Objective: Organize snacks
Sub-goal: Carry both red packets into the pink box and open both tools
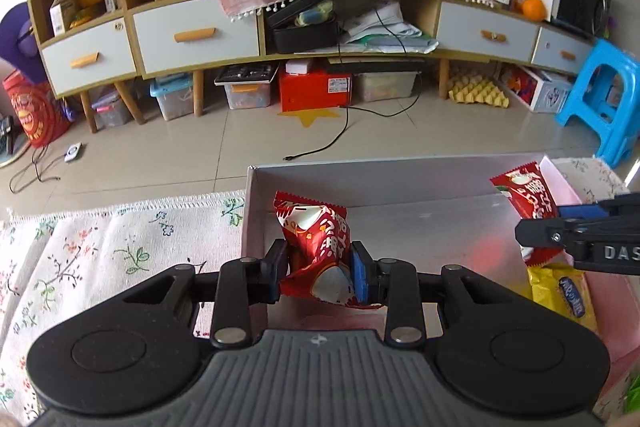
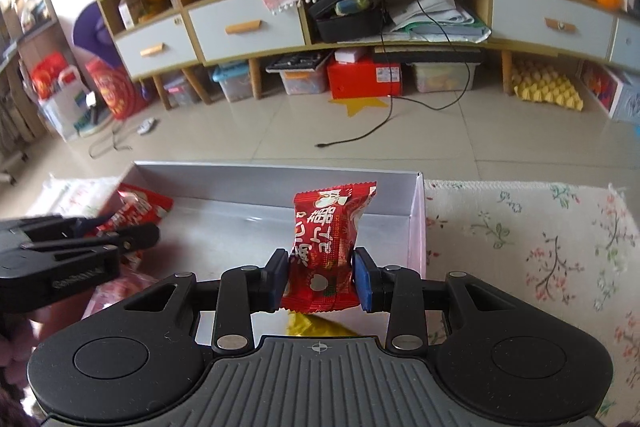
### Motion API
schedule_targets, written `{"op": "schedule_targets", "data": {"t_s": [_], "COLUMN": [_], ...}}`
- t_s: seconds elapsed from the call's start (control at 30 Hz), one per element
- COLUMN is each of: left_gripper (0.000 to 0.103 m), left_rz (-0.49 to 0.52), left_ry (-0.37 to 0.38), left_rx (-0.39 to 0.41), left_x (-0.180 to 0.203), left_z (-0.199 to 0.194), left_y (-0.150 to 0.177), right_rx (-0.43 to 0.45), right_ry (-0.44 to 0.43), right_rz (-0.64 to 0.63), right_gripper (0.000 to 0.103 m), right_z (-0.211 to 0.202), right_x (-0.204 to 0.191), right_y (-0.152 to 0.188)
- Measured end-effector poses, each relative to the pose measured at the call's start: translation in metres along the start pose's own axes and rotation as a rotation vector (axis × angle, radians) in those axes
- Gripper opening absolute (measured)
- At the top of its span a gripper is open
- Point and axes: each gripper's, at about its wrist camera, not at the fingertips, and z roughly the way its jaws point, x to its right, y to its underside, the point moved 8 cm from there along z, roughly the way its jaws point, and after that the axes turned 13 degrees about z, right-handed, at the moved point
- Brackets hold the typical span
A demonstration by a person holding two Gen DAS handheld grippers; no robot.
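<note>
Holding one red snack packet each, both tongs hang over the open white box (image 1: 360,183). The left gripper (image 1: 319,273) is clamped narrow on its red packet (image 1: 316,239), which stands with its long axis running away from the pads, over the box's left end. The right gripper (image 2: 321,277) pinches its own red packet (image 2: 330,227) the same way near the right wall (image 2: 418,223). The box floor lies straight below both, so I'd guess a plain lowering is next. A yellow packet (image 1: 560,291) is already inside, nearer the right hand.
</note>
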Motion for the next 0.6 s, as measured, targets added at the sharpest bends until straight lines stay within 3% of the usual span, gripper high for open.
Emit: {"op": "schedule_targets", "data": {"t_s": [0.2, 0.37, 0.4, 0.5, 0.53, 0.6], "left_gripper": [0.031, 0.036, 0.042, 0.062, 0.065, 0.07], "left_rz": [0.102, 0.096, 0.1, 0.1, 0.102, 0.102], "left_ry": [-0.035, -0.031, -0.03, -0.011, -0.005, -0.001], "left_rx": [-0.05, -0.035, -0.027, 0.006, 0.009, 0.01], "left_x": [0.01, 0.009, 0.009, 0.012, 0.013, 0.015], "left_z": [0.006, 0.007, 0.005, -0.001, -0.003, -0.008], "left_y": [0.0, -0.002, -0.002, -0.004, -0.004, -0.004], "right_rx": [0.003, 0.012, 0.014, 0.011, 0.014, 0.021], "right_ry": [0.103, 0.087, 0.077, 0.03, 0.021, 0.015], "right_rz": [-0.075, -0.083, -0.078, -0.047, -0.042, -0.043], "right_gripper": [0.034, 0.037, 0.039, 0.06, 0.066, 0.067], "right_z": [0.011, 0.008, 0.007, 0.0, -0.003, -0.01], "right_x": [0.002, 0.002, 0.002, 0.001, 0.001, -0.001], "right_y": [0.002, 0.002, 0.001, -0.002, -0.003, -0.004]}}
